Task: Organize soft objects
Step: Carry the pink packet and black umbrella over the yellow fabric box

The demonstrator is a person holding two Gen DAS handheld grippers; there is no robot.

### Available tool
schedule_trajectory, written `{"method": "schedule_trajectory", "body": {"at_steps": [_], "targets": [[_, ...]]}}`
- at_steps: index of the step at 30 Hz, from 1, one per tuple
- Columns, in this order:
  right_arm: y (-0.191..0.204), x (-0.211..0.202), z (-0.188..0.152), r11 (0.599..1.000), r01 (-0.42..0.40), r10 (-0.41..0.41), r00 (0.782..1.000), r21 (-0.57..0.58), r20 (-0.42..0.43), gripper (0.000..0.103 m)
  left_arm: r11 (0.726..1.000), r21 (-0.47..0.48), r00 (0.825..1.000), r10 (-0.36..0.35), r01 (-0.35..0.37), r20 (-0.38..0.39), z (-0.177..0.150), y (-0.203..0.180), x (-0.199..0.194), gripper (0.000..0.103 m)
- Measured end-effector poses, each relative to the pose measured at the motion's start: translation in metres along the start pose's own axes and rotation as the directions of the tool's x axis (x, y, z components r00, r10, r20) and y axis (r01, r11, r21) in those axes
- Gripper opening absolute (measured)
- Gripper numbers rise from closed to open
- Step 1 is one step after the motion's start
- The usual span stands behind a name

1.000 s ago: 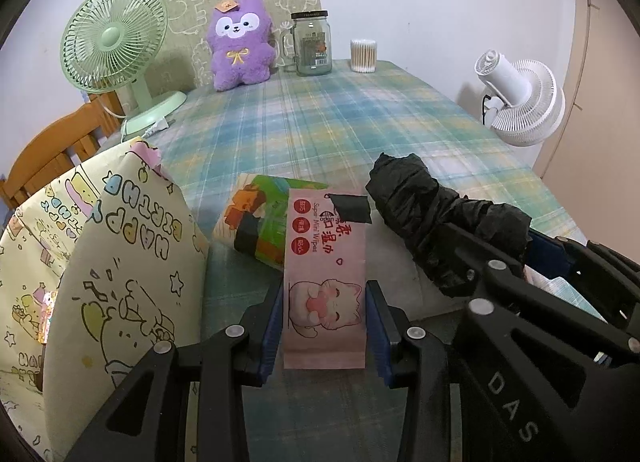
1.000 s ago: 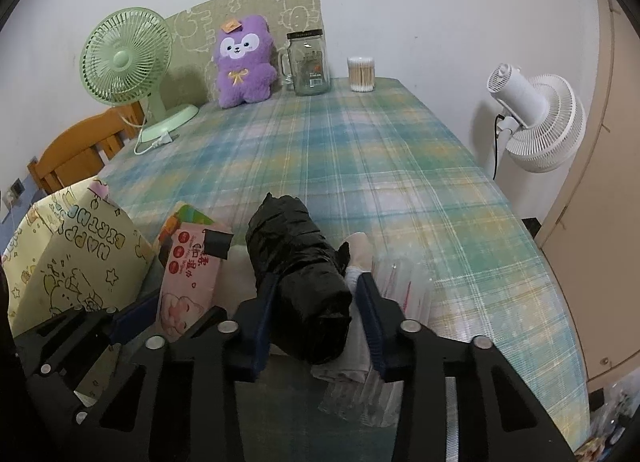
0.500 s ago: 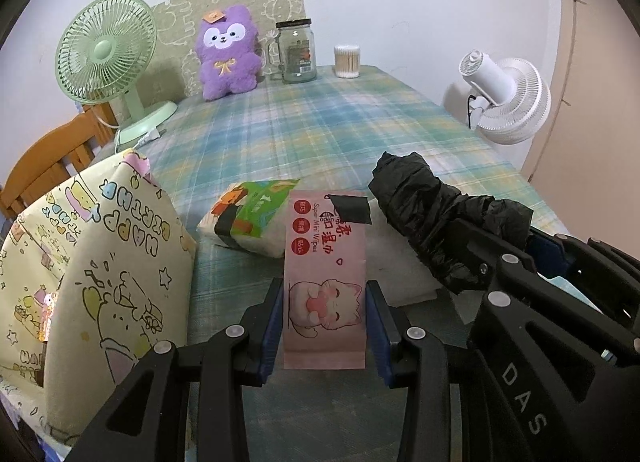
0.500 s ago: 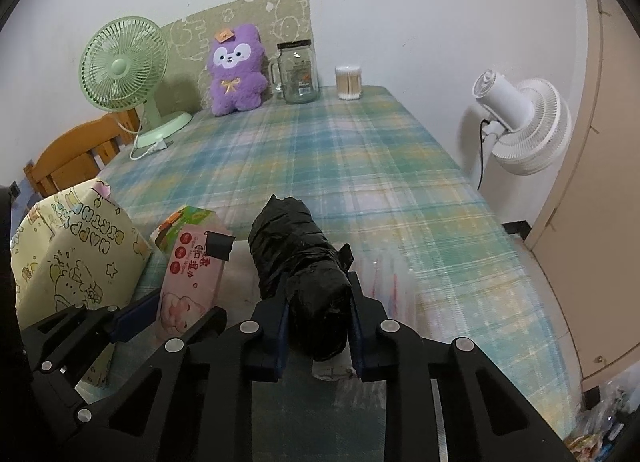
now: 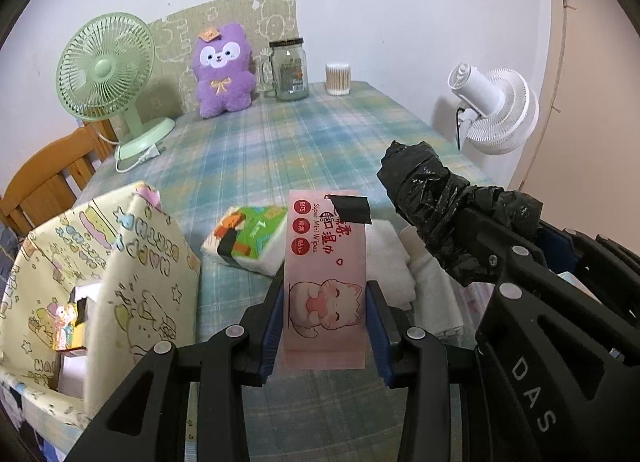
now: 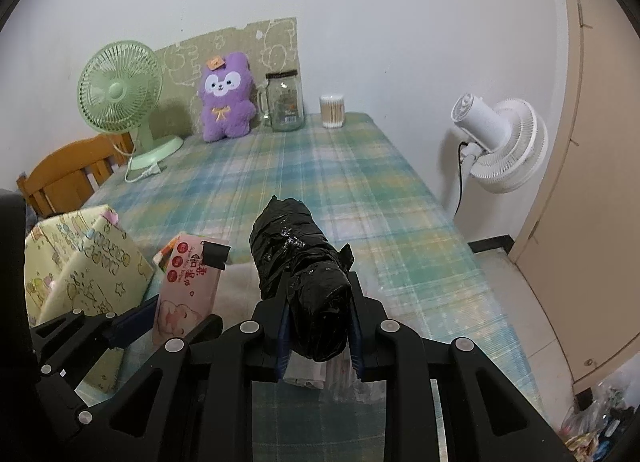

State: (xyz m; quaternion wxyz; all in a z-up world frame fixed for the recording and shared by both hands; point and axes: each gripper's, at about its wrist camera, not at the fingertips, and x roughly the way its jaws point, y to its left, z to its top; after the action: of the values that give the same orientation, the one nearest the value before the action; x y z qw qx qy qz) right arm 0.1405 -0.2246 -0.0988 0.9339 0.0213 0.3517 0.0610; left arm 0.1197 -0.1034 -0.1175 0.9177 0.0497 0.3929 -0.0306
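My left gripper (image 5: 325,314) is shut on a pink wet-wipes pack (image 5: 325,262) and holds it above the table; the pack also shows in the right wrist view (image 6: 188,282). My right gripper (image 6: 318,322) is shut on a black plastic-bag roll (image 6: 300,274), lifted off the table, also seen in the left wrist view (image 5: 436,198). A green tissue pack (image 5: 248,238) lies on the plaid tablecloth (image 5: 280,150). A white folded towel (image 5: 392,262) lies under the held things. An open yellow birthday gift bag (image 5: 100,270) stands at the left.
A purple plush (image 5: 223,70), a glass jar (image 5: 290,68) and a cotton-swab tub (image 5: 338,79) stand at the far edge. A green fan (image 5: 108,74) is at the far left, a wooden chair (image 5: 44,182) beside it. A white fan (image 5: 496,110) stands off the table's right side.
Both grippers have risen and pulled back with their loads. My right gripper has closed tighter on the black roll. The green tissue pack now lies uncovered on the table.
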Motion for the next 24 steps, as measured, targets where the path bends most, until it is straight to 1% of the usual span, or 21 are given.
{"method": "schedule_trajectory", "body": {"at_steps": [9,18,24], "targets": [[-0.001,-0.024,0.011,1.000,0.023,-0.024,0.999,0.013,0.033,0.027,1.000,0.003,0.999,-0.014,0.014,0.042,0.009,-0.001,-0.022,0.039],[0.000,-0.051,0.022,0.999,0.039,-0.040,0.997,0.023,0.069,0.027,0.999,0.010,0.995,-0.044,0.043,0.084,0.018,-0.002,-0.048,0.039],[0.003,-0.069,0.027,0.998,0.057,-0.058,0.994,0.011,0.089,0.027,0.999,0.013,0.993,-0.050,0.049,0.108,0.022,-0.001,-0.063,0.039]]}}
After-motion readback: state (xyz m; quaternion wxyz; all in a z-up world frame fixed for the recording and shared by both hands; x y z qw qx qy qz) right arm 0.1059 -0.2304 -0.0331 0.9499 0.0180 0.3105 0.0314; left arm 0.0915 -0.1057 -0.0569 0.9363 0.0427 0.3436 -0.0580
